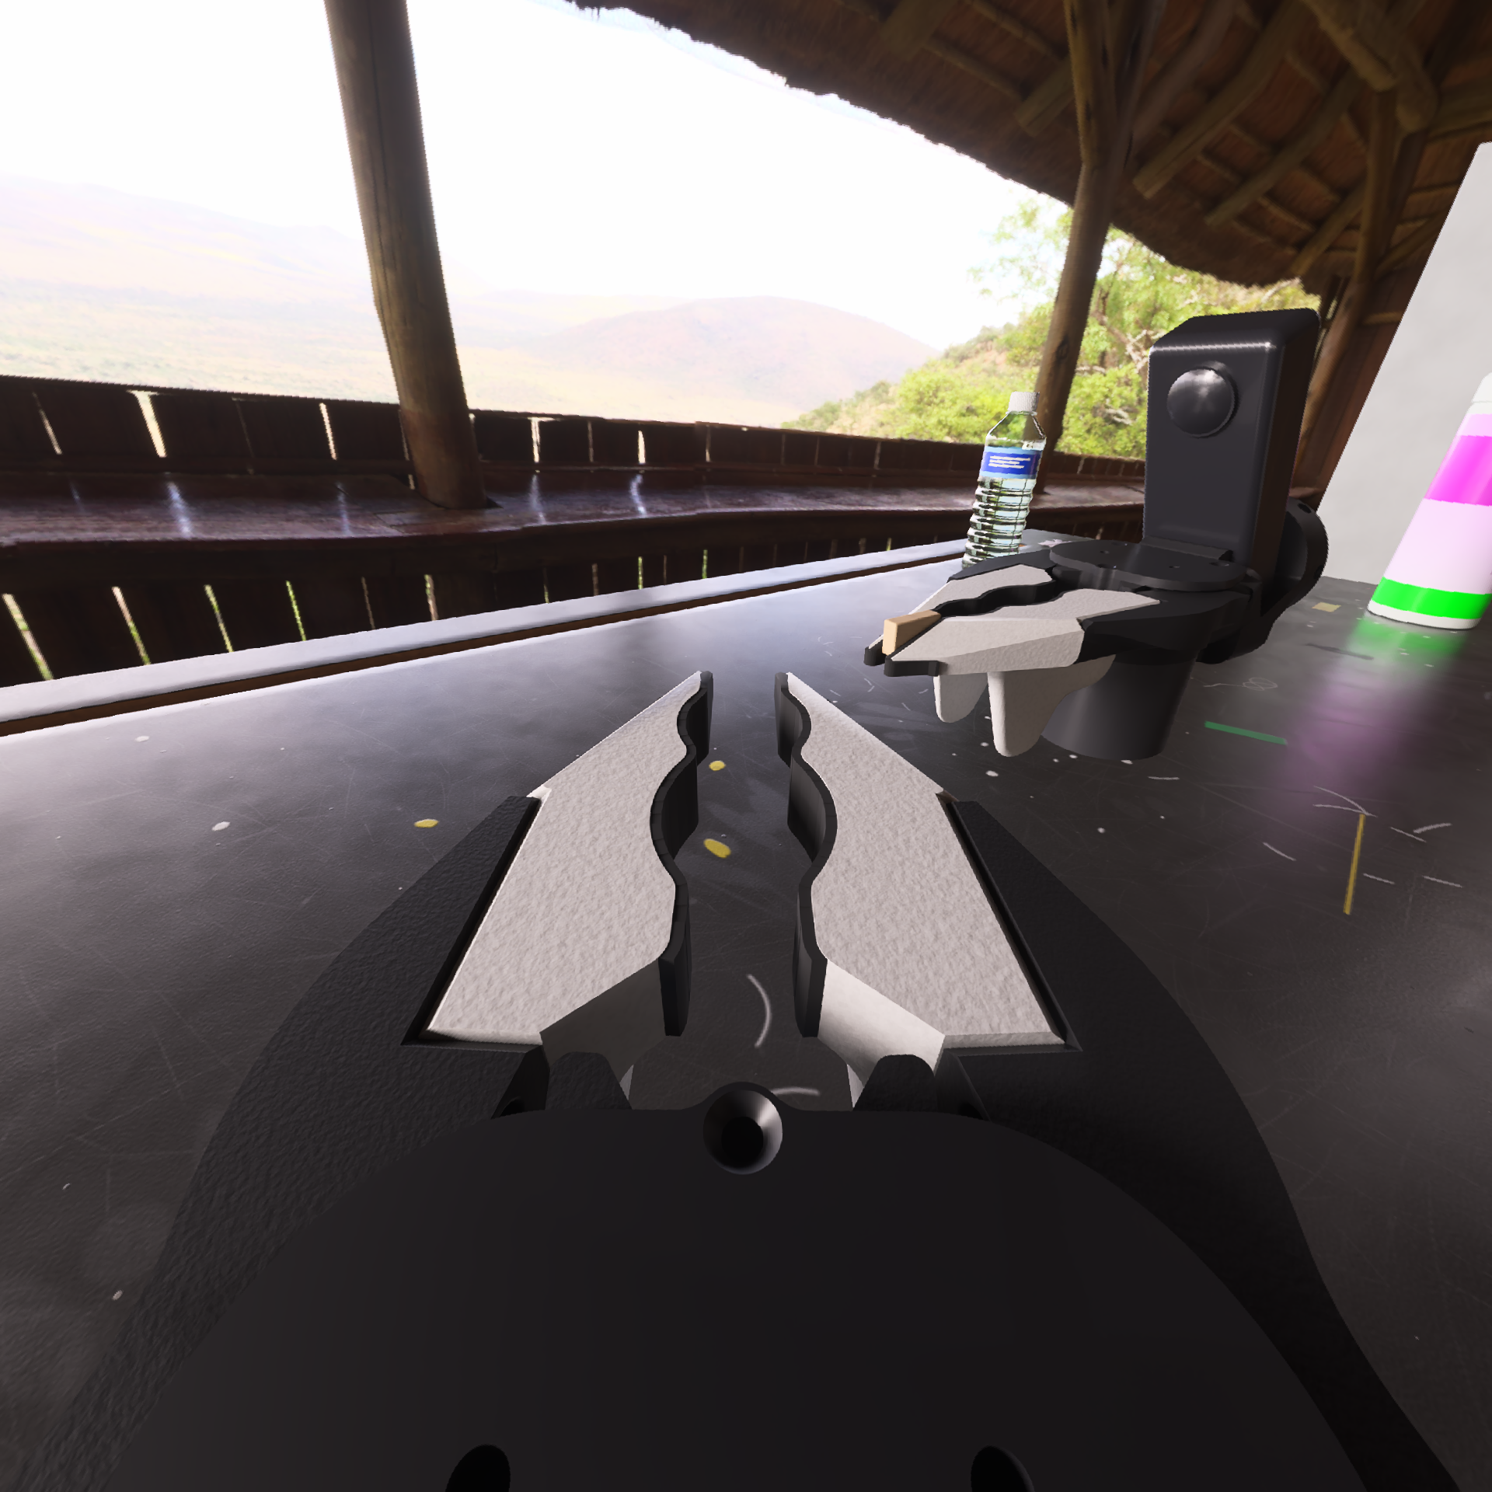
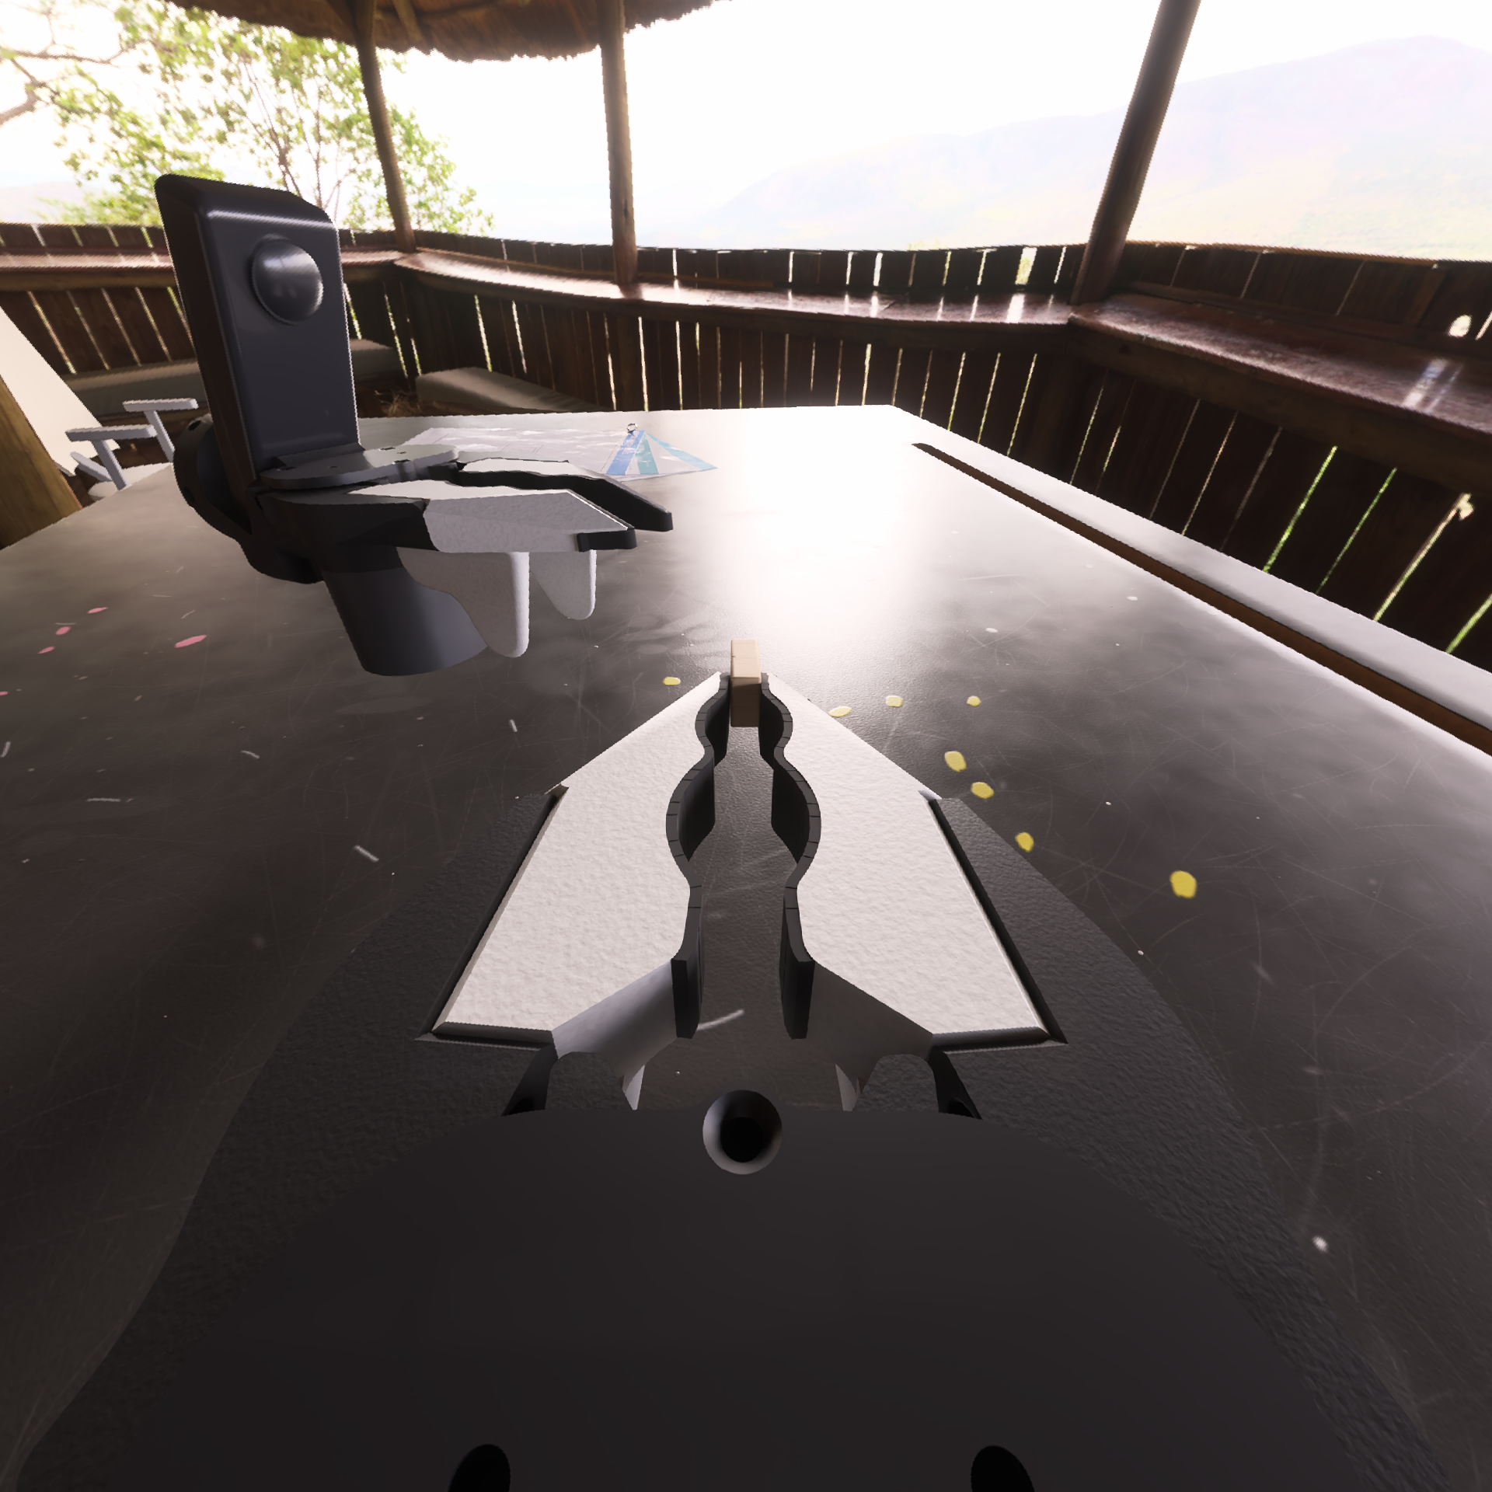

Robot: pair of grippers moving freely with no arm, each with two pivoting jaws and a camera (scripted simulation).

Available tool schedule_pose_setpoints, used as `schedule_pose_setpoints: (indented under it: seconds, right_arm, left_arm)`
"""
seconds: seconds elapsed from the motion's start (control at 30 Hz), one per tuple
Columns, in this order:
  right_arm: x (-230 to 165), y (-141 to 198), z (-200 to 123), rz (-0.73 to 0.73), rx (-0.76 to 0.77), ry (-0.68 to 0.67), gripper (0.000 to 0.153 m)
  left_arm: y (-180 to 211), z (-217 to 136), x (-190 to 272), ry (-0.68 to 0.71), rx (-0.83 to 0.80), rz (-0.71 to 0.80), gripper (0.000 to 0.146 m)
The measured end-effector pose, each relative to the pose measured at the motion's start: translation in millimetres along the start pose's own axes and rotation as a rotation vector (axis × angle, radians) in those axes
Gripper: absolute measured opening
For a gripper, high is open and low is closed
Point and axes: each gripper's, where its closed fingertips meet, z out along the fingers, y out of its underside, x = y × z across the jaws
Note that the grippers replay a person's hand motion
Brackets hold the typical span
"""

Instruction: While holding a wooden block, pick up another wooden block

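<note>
My right gripper is shut on a small light wooden block that stands upright between its fingertips, above the dark table. The left wrist view shows the same gripper at the right, with the block sticking out of its tips. My left gripper hovers low over the table, with its jaws a little apart and nothing between them. It also shows in the right wrist view, at the upper left. No other wooden block shows in either view.
A clear water bottle stands at the table's far edge behind the right gripper. A white container with pink and green bands stands at the far right. Papers lie at the table's far end. Yellow paint spots dot the tabletop.
</note>
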Motion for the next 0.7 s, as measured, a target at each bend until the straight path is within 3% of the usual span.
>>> schedule_pose_setpoints:
  seconds: [0.7]
  right_arm:
    - [-0.6, 0.1, 0.4, -0.003, 0.000, -0.002, 0.006]
  left_arm:
    - [0.2, 0.1, -0.2, 0.001, -0.001, -0.005, 0.015]
